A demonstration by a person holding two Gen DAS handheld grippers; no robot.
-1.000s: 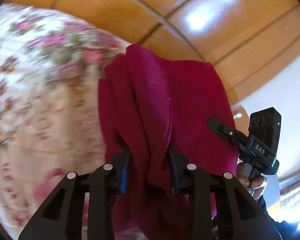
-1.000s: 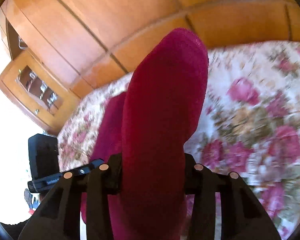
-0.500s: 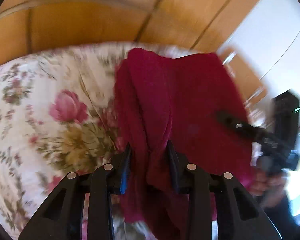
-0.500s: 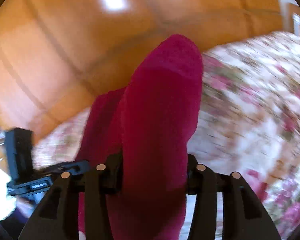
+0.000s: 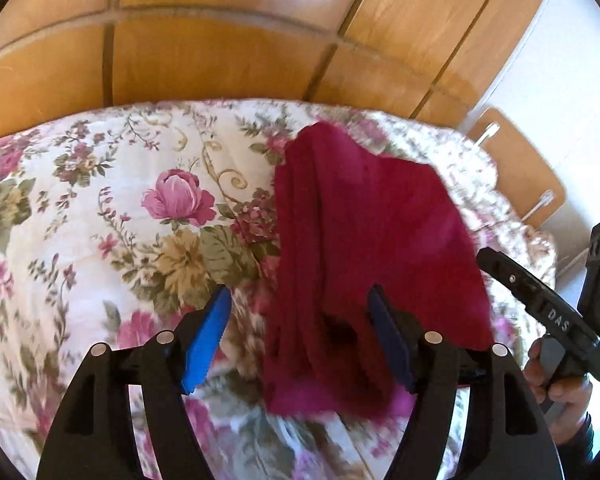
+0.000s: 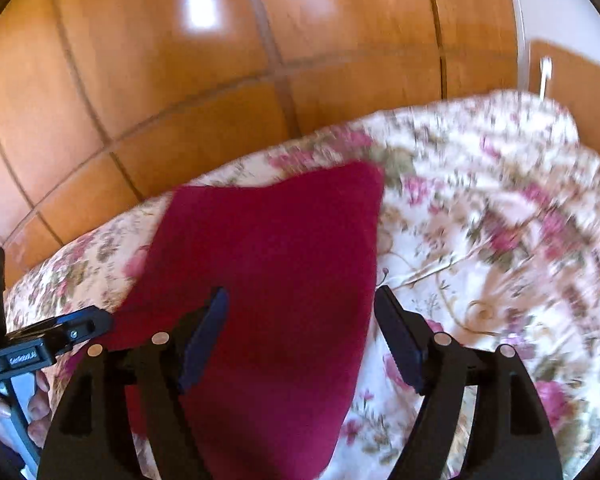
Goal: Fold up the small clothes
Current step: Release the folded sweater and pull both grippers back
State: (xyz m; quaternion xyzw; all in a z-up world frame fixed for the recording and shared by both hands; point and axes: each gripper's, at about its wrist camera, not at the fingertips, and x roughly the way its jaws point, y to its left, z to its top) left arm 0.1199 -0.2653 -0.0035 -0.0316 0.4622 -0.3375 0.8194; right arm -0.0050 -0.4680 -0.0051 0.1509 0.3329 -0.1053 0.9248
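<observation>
A crimson garment (image 5: 364, 240) lies folded on the floral bedspread (image 5: 140, 208). My left gripper (image 5: 299, 292) hovers over its near end with jaws opening. The cloth lies loosely between them, against the right pad, while the left pad (image 5: 208, 336) stands clear of it. In the right wrist view the same garment (image 6: 276, 264) is spread flat. My right gripper (image 6: 301, 291) is over it with jaws opening, neither pad pressing the cloth. Each view shows the other gripper at its edge: the right one (image 5: 540, 308) and the left one (image 6: 40, 344), each in a hand.
Glossy wooden panels (image 5: 220, 40) rise right behind the bed's far edge. A wooden cabinet with metal handles (image 5: 516, 176) stands by a white wall at the right. The bedspread (image 6: 500, 240) runs on bare to the right of the garment.
Both grippers were shut on the lifted garment; their jaws have since spread wide and the cloth has dropped onto the bedspread. Both views have swung toward the bed.
</observation>
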